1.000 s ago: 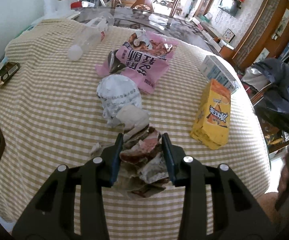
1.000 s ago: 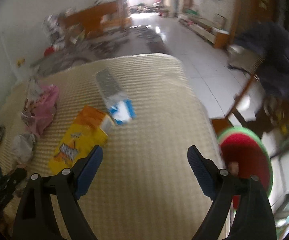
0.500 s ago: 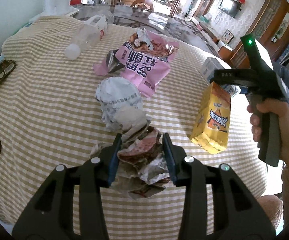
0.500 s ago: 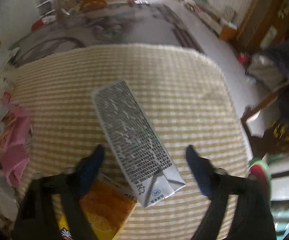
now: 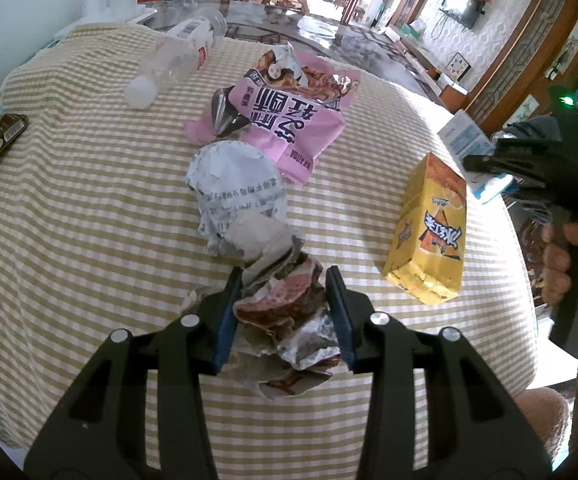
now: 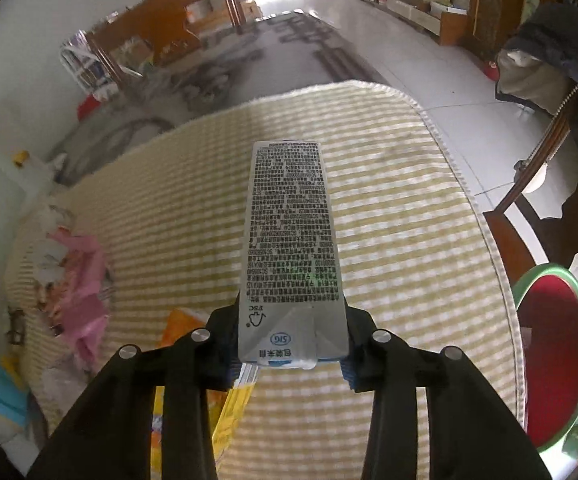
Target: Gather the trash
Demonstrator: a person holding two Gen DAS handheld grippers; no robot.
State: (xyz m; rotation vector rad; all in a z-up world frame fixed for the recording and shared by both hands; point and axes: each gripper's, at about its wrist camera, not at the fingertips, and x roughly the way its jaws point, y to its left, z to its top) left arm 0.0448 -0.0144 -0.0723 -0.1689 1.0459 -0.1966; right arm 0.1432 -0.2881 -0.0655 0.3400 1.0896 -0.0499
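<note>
Under both your grippers lies the table (image 5: 69, 208) in its yellow-and-white checked cloth, with the trash spread across it. The biggest piece is the torn pink snack bag (image 5: 285, 116) near the far middle, a clear plastic bottle (image 5: 177, 60) on its side to the left of it, and a crumpled white paper wrapper (image 5: 237, 196) touching the bag's near edge. To the right the orange-yellow juice carton (image 5: 433, 232) lies flat — apart from the rest. Your right gripper (image 6: 291, 344) has its fingers pressed against both sides of the grey-white milk carton (image 6: 289, 232), gripped at its folded end (the printed side faces up), with the carton reaching out over the cloth. Your left gripper (image 5: 285, 312) pinches the crumpled foil wrapper (image 5: 285, 320) between its blue pads — the wad bulges out below the fingers, just in front of the white paper wrapper.
</note>
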